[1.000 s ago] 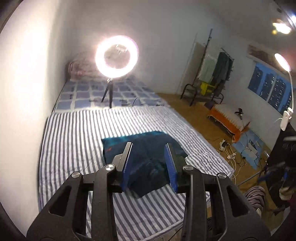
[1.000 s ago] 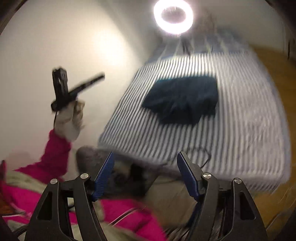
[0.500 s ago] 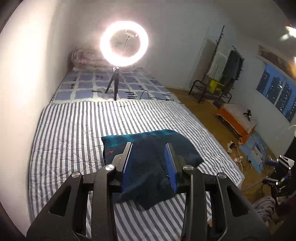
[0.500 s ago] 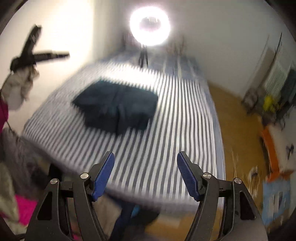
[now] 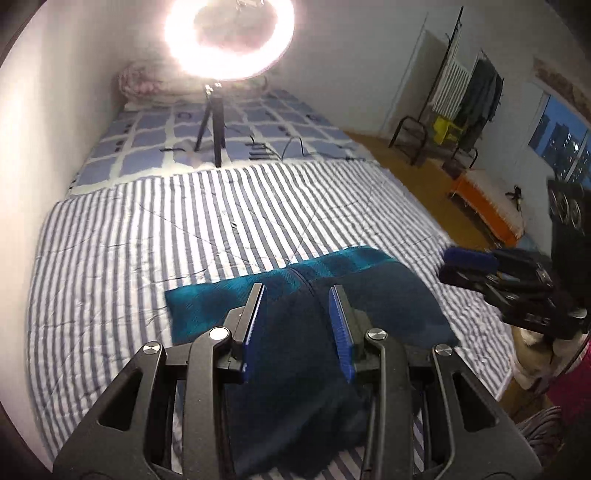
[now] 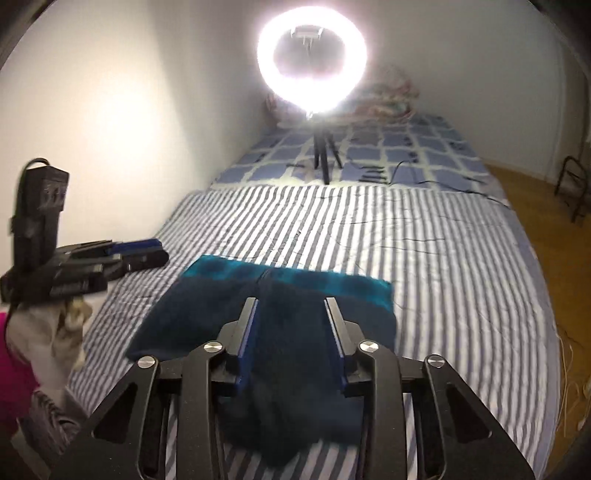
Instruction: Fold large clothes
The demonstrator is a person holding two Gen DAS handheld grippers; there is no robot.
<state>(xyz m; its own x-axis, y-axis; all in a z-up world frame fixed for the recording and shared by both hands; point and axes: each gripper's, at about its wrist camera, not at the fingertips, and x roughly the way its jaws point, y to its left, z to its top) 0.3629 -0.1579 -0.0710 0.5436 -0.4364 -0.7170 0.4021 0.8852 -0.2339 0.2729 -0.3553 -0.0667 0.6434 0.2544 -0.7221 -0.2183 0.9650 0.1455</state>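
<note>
Left wrist view puts the dark teal garment (image 5: 306, 295) just below and ahead of both grippers, its long side lying crosswise, the left gripper (image 5: 297, 306) part-open and empty, the right gripper (image 6: 291, 314) having just narrowed on nothing.

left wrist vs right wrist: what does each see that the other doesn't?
Left wrist only: window, clothes rack, orange bench, right tongs at the right edge.
Right wrist only: left tongs at the left edge, gloved hand under them.
Both: folded teal garment on striped bedding, ring light on tripod.
</note>
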